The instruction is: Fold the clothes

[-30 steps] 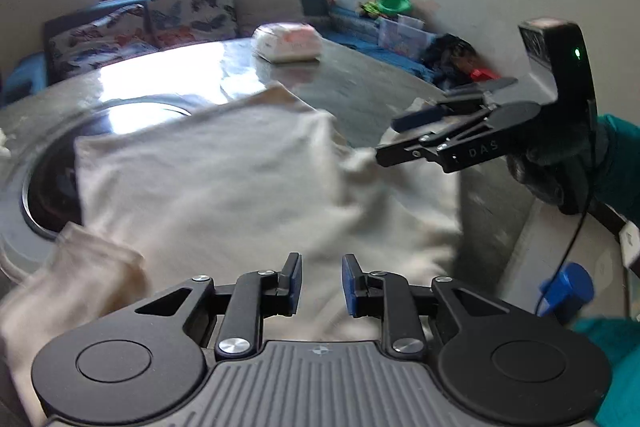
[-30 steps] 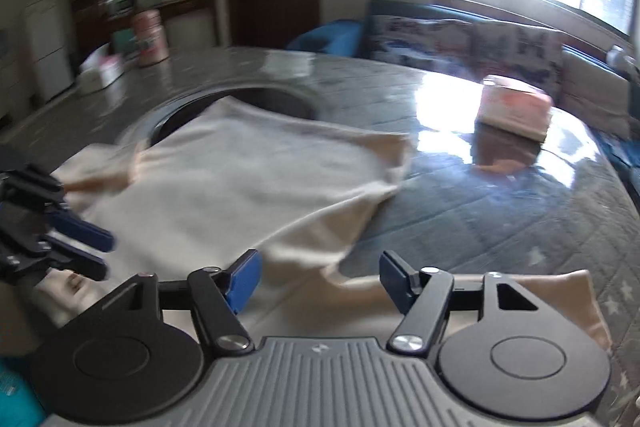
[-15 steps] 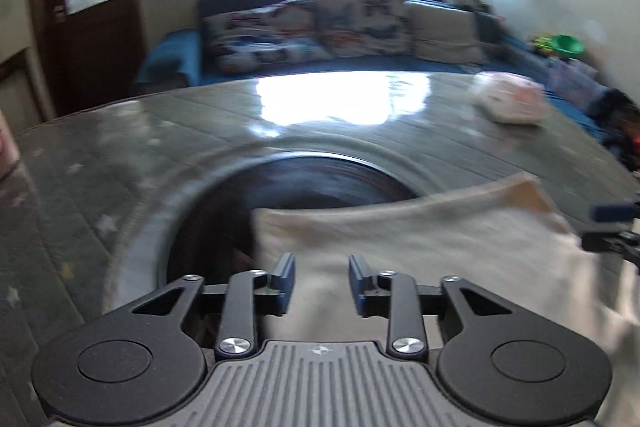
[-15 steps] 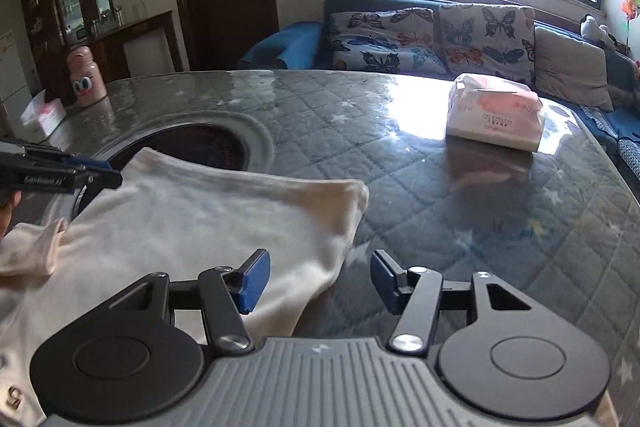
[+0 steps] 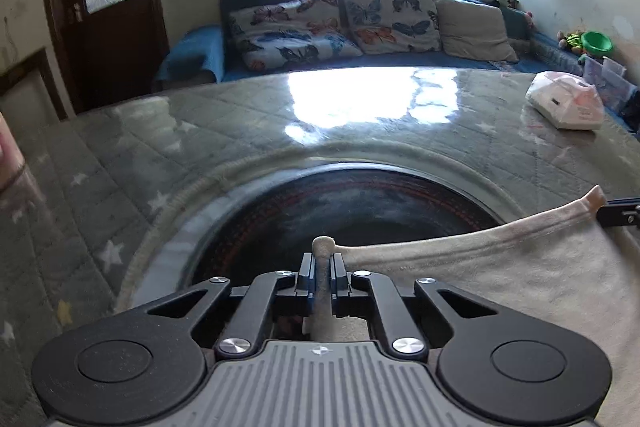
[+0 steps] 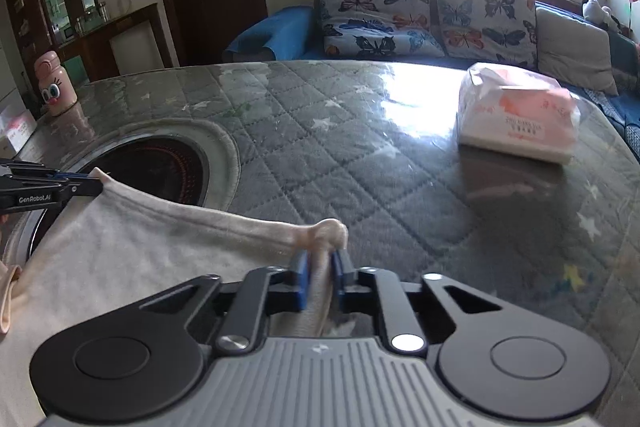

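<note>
The left gripper (image 5: 321,269) and the right gripper (image 6: 320,273) each have their fingers clamped on one corner of a cream cotton garment (image 6: 132,251), its top edge stretched between them above the grey quilted worktop (image 6: 360,155), the rest draping toward the camera. To fold well, probably keep both corners level and taut, then lay the edge down evenly, clear of the pink-and-white tissue pack (image 6: 520,119).

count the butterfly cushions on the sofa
2: one butterfly cushion at the sofa's left, another beside it to the right. More may be hidden.
</note>
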